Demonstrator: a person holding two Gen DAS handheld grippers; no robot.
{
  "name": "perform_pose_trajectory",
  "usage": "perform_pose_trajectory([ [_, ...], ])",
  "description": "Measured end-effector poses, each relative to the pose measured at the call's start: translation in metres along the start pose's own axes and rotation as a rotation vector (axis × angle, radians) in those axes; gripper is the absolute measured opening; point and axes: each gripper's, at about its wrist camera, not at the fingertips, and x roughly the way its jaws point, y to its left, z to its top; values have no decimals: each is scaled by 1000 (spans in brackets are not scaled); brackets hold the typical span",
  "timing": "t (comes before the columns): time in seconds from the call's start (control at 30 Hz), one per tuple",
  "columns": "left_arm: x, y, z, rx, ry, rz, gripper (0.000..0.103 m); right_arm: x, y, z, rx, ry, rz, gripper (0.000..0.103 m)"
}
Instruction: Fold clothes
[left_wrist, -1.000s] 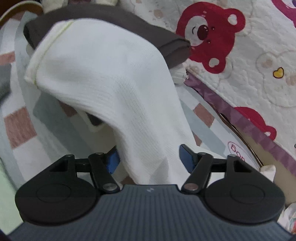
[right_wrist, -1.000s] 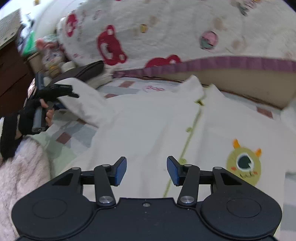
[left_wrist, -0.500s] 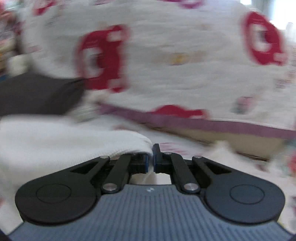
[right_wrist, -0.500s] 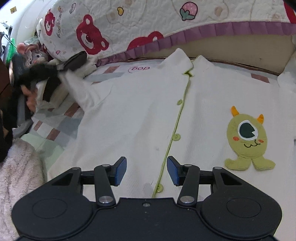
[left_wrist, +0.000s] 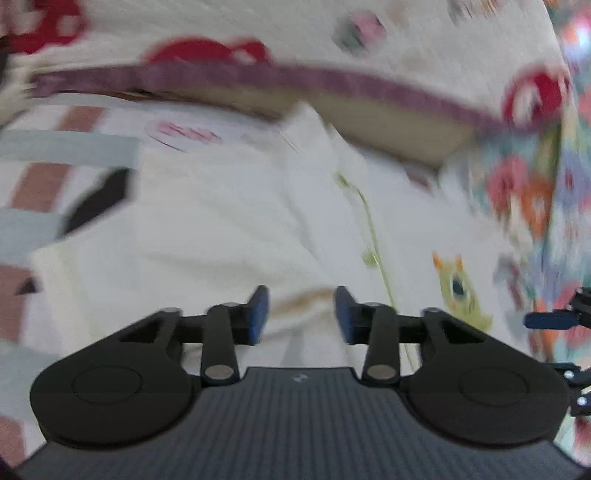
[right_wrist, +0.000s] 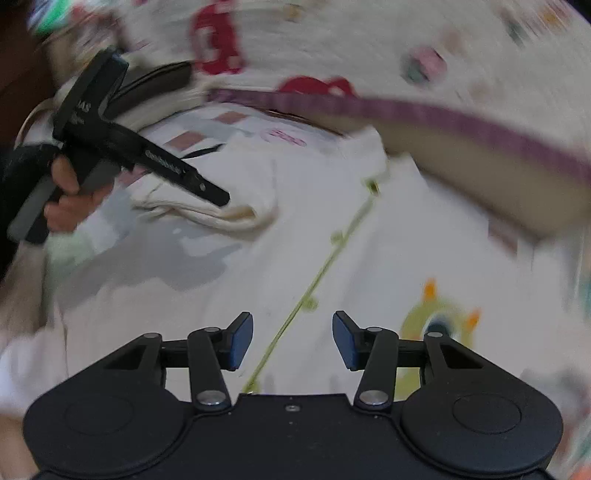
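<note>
A cream shirt (left_wrist: 221, 206) with a green button placket and a green monster patch (left_wrist: 461, 291) lies front up on the bed. Its sleeve (left_wrist: 166, 266) is folded across the chest. My left gripper (left_wrist: 301, 314) hovers over the sleeve's cuff; its jaws are opening and the pads stand apart from the cloth. The right wrist view shows that left gripper (right_wrist: 218, 197), held by a gloved hand, with its tip at the folded sleeve (right_wrist: 207, 210). My right gripper (right_wrist: 291, 339) is open over the placket of the shirt (right_wrist: 369, 258), with nothing between its fingers, left of the patch (right_wrist: 436, 321).
A quilt with red bears (right_wrist: 369, 37) and a purple trim (left_wrist: 332, 81) is bunched along the far side. A dark folded garment (right_wrist: 159, 85) lies at the back left. The checked sheet (left_wrist: 55, 147) shows on the left, colourful fabric (left_wrist: 535, 192) on the right.
The left gripper shut on the sleeve, carried it to the right over the shirt's front, and its jaws have now come apart. The right gripper shifted slightly and stayed open.
</note>
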Motion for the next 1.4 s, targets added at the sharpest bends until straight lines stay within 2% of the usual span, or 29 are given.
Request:
perform_pose_trajectory([
  [0.03,-6,12,3,-48,-31,32,56,-6,-1,13,-61,7,12,53],
  [0.1,-17,39,6,-115,-67,150,56,-7,4,44,-201,33,48,53],
  [0.13,-18,48,7,-118,-72,216,56,-2,10,57,-278,49,59,53],
  [0.23,-14,82,11,-201,-51,387,58,22,41,86,-473,91,81,53],
  [0.3,-15,103,5,-306,-27,463,60,41,63,100,-562,124,105,52],
  [0.33,-14,113,2,-359,-14,498,60,48,74,106,-568,144,113,52],
  [0.37,-16,125,-4,-421,-1,463,60,53,85,113,-563,164,130,52],
  [0.43,-18,141,-8,-541,10,340,60,62,103,122,-573,186,177,52],
  [0.5,-16,150,-12,-616,20,252,60,68,117,123,-630,160,182,52],
  [0.57,-13,149,-13,-634,23,237,61,80,122,122,-670,127,186,53],
  [0.67,-9,142,-13,-590,20,257,63,98,126,120,-710,88,201,53],
  [0.73,-2,139,-14,-569,-2,269,71,110,128,117,-725,68,197,53],
  [0.8,4,132,-12,-527,-15,294,73,121,127,116,-708,57,186,53],
  [0.87,9,120,-10,-436,-19,340,67,127,125,115,-690,45,184,53],
  [0.93,13,109,-9,-332,-2,377,10,129,124,114,-685,36,173,53],
  [1.0,15,102,-6,-263,-5,403,6,130,121,114,-676,27,160,53],
  [1.07,4,95,0,-247,-68,337,5,128,116,116,-648,12,151,53],
  [1.17,-18,83,5,-244,-144,181,5,123,110,117,-607,-9,139,53],
  [1.27,-37,72,2,-308,-182,-55,5,108,99,116,-530,-7,148,54],
  [1.37,-38,55,-2,-366,-185,-245,5,90,87,111,-454,2,157,57],
  [1.4,-35,48,-3,-396,-181,-334,5,85,84,110,-427,6,152,59],
])
